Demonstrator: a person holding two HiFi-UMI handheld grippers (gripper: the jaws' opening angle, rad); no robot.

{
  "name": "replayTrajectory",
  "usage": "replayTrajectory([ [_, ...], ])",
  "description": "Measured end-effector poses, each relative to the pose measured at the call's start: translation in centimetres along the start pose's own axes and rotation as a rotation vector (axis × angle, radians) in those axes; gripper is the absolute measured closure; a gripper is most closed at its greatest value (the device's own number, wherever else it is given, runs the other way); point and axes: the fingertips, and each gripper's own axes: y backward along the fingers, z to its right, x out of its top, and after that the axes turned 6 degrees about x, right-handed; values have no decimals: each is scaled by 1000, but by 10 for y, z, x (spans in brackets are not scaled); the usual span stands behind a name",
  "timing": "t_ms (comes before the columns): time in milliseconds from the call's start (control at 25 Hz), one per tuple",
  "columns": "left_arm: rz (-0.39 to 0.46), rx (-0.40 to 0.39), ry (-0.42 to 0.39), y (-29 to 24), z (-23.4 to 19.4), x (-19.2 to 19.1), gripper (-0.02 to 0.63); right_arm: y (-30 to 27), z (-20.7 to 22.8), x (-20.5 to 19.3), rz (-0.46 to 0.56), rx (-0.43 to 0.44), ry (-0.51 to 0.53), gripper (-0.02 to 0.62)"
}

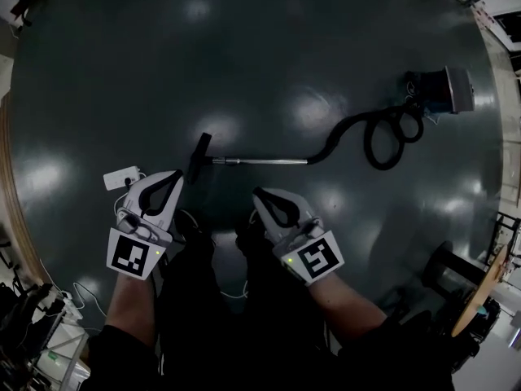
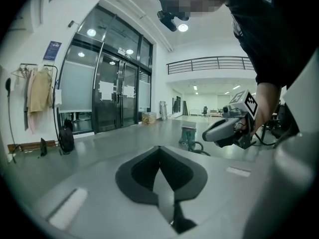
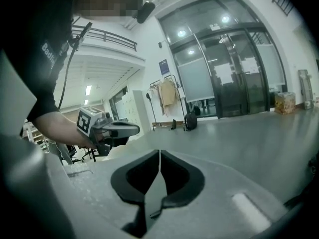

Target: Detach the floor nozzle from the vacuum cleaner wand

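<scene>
In the head view the vacuum lies on the dark floor. Its black floor nozzle (image 1: 199,155) sits on the left end of the silver wand (image 1: 260,161). A coiled black hose (image 1: 376,135) runs to the body (image 1: 445,90) at upper right. My left gripper (image 1: 176,173) hovers shut and empty just below and left of the nozzle. My right gripper (image 1: 257,192) is shut and empty below the wand's middle. In the left gripper view the jaws (image 2: 159,148) meet, with the right gripper (image 2: 227,128) and the vacuum body (image 2: 188,135) beyond. In the right gripper view the jaws (image 3: 159,152) are together.
A white power strip (image 1: 122,177) lies on the floor beside the left gripper. Cables and gear (image 1: 41,308) crowd the lower left, and furniture (image 1: 480,292) stands at lower right. Glass doors (image 2: 112,98), a coat rack (image 2: 35,93) and a black bag (image 2: 66,139) line the far wall.
</scene>
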Motion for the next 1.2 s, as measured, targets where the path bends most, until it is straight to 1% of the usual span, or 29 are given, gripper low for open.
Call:
replayTrajectory([
  [160,0,-21,46,-33,-2,-48,604,-25,25,-55,-24,-14,-32,581],
  [360,1,-33,67,-69,4,-105,604,-52,64,-112,-18,-32,-51,581],
  [520,-17,-50,71,-80,7,-154,604,-76,82,-154,-11,-31,-48,581],
  [680,-27,-63,72,-90,1,-195,604,-100,91,-186,-9,-4,-36,583],
  [800,-39,-86,55,-99,-4,-218,604,-115,96,-205,-9,26,-13,583],
  [920,-49,-127,-5,-109,-9,-237,604,-129,104,-223,-21,55,21,583],
  [1040,-57,-143,-59,-121,-17,-258,604,-142,111,-243,-29,86,55,581],
  [1200,-76,-149,-58,-136,-23,-296,604,-159,120,-275,-72,147,95,581],
])
